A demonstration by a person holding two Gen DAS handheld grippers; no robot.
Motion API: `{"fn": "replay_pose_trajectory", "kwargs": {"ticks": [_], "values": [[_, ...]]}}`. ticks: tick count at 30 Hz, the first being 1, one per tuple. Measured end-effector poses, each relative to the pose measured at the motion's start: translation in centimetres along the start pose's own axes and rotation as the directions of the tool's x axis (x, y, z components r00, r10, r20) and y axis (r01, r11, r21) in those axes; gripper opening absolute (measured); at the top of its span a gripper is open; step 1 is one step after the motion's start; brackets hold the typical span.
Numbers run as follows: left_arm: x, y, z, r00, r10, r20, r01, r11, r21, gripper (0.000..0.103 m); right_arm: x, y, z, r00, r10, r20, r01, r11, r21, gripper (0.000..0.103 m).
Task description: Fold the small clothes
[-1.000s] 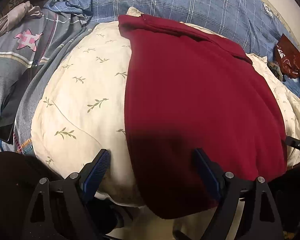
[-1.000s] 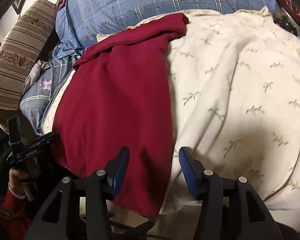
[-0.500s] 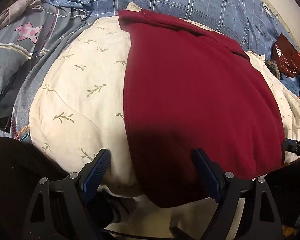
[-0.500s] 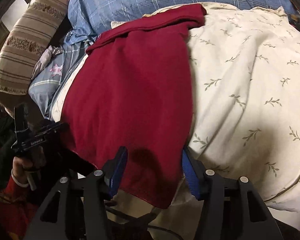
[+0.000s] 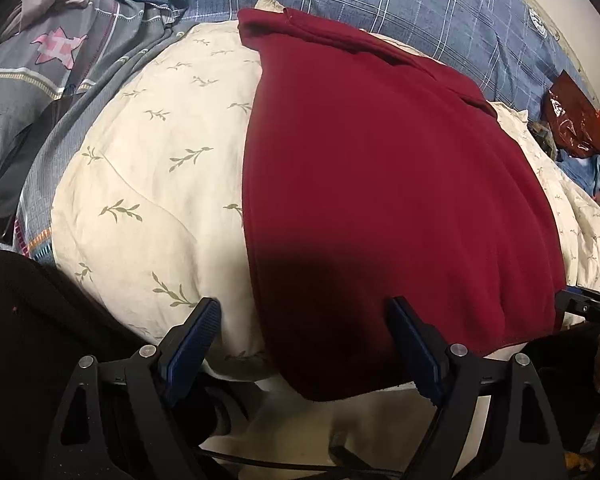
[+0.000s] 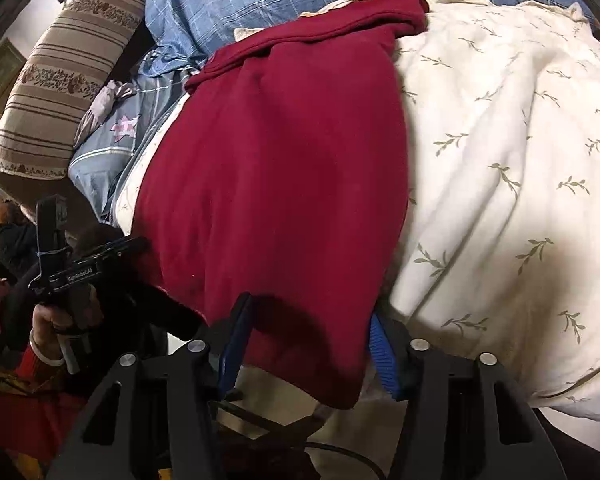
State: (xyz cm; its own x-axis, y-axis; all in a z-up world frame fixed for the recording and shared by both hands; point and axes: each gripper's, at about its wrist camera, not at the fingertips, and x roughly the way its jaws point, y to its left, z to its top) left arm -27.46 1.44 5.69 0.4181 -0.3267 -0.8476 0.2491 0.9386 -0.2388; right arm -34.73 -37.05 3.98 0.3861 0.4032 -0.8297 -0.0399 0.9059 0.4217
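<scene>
A dark red garment (image 5: 380, 184) lies spread flat on a cream leaf-print quilt (image 5: 148, 184), its near hem hanging over the quilt's front edge. My left gripper (image 5: 304, 344) is open, its jaws straddling the garment's near left corner. In the right wrist view the same red garment (image 6: 284, 168) lies on the quilt (image 6: 520, 160). My right gripper (image 6: 308, 344) is open with the garment's near right corner hanging between its blue pads. The left gripper also shows in the right wrist view (image 6: 80, 268), held in a hand.
A blue plaid blanket (image 5: 380, 0) lies behind the quilt. A grey star-print cloth (image 5: 52, 64) is at the left, a red plastic bag (image 5: 576, 128) at the right. A striped cushion (image 6: 60, 92) stands at the far left.
Both grippers have moved forward toward the garment's near hem. The right gripper's jaws now straddle the near right corner, where before the hem lay mostly left of them.
</scene>
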Motion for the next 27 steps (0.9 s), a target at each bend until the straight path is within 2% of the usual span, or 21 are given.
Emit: {"fn": "replay_pose_trajectory", "kwargs": {"ticks": [2, 4, 6, 10, 14, 15, 16, 17, 18, 19, 22, 27], "values": [[0.0, -0.1, -0.1, 1.000, 0.008, 0.001, -0.008, 1.000, 0.008, 0.082, 0.0, 0.0, 0.0, 1.000, 0.010, -0.002, -0.010, 1.000, -0.003, 0.048], [0.0, -0.3, -0.2, 1.000, 0.010, 0.002, -0.010, 1.000, 0.013, 0.079, 0.3, 0.0, 0.0, 1.000, 0.010, -0.008, -0.010, 1.000, -0.001, 0.047], [-0.2, -0.2, -0.3, 1.000, 0.004, 0.001, -0.004, 1.000, 0.009, 0.076, 0.4, 0.0, 0.0, 1.000, 0.015, -0.011, -0.015, 1.000, 0.003, 0.047], [-0.4, -0.1, -0.5, 1.000, -0.026, -0.005, 0.026, 1.000, 0.009, 0.062, 1.1, 0.4, -0.1, 1.000, 0.002, -0.022, -0.002, 1.000, -0.014, 0.054], [-0.3, -0.2, -0.4, 1.000, -0.023, -0.003, 0.023, 1.000, 0.008, 0.060, 1.3, 0.6, -0.2, 1.000, -0.004, -0.017, 0.003, 1.000, -0.026, 0.053], [-0.4, -0.2, -0.5, 1.000, -0.027, 0.000, 0.027, 1.000, 0.007, 0.053, 1.3, 0.6, -0.2, 1.000, -0.004, -0.013, 0.003, 1.000, -0.023, 0.051], [-0.5, -0.2, -0.5, 0.999, -0.036, 0.001, 0.036, 0.999, 0.006, 0.042, 1.2, 0.6, -0.2, 1.000, -0.003, -0.006, 0.003, 1.000, -0.019, 0.046], [-0.6, -0.3, -0.4, 0.999, -0.044, 0.000, 0.044, 0.999, 0.006, 0.036, 1.2, 0.6, -0.2, 1.000, -0.005, -0.001, 0.005, 1.000, -0.019, 0.033], [-0.7, -0.2, -0.4, 0.998, -0.058, -0.003, 0.058, 0.998, 0.002, 0.027, 1.0, 0.6, -0.3, 1.000, -0.017, 0.008, 0.017, 1.000, -0.023, 0.026], [-0.8, -0.1, -0.3, 0.998, -0.069, -0.006, 0.069, 0.998, -0.002, 0.021, 0.9, 0.6, -0.3, 1.000, -0.018, 0.014, 0.019, 1.000, -0.024, 0.012], [-1.1, 0.1, 0.2, 0.995, -0.101, -0.008, 0.101, 0.995, -0.018, 0.012, 0.1, 0.7, -0.2, 0.999, 0.022, 0.042, -0.021, 1.000, -0.019, 0.009], [-3.0, 0.5, 1.3, 0.989, -0.145, 0.042, 0.146, 0.989, -0.030, 0.011, -1.4, 1.0, 0.4, 0.990, 0.095, 0.107, -0.094, 0.995, -0.019, 0.009]]}}
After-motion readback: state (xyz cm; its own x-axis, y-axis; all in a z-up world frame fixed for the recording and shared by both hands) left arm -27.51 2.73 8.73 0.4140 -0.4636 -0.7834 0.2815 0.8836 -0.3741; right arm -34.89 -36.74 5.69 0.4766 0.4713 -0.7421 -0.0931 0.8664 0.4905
